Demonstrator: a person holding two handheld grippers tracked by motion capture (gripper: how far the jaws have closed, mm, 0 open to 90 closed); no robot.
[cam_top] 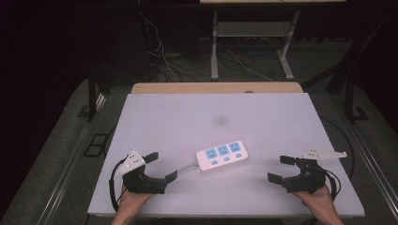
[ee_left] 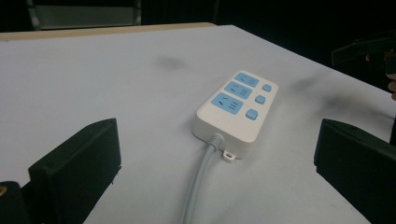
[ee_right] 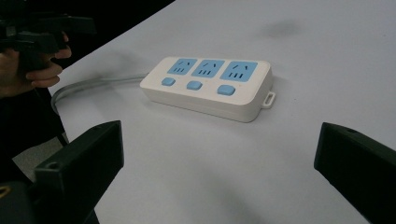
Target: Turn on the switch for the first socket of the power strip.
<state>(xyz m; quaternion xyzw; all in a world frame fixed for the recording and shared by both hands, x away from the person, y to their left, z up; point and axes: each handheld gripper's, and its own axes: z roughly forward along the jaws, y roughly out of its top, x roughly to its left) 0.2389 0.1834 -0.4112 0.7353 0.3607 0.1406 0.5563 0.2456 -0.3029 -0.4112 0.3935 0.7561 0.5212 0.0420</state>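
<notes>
- Power strip (cam_top: pixel 222 155) lay near the middle of the white table (cam_top: pixel 187 117) as I watched from afar, its three blue sockets up and its grey cord (cam_top: pixel 184 167) trailing toward my left.
- At left, the left gripper (cam_top: pixel 161 167) sat low near the front edge with its jaws spread wide and nothing between them; the cord ran toward the gap between them, though I could not tell whether it touched either jaw.
- At centre, in the left gripper view, the strip (ee_left: pixel 236 109) sat ahead with its cord end nearest, three blue buttons (ee_left: pixel 259 100) lined along one side.
- At right, the right gripper (cam_top: pixel 280 169) was likewise wide and empty, set well apart from the strip's free end.
- I judged the step to be the approach: best to come in level from both ends, square each pair of jaws to the white casing, clear of the buttons, and close gently so it would not skid.
</notes>
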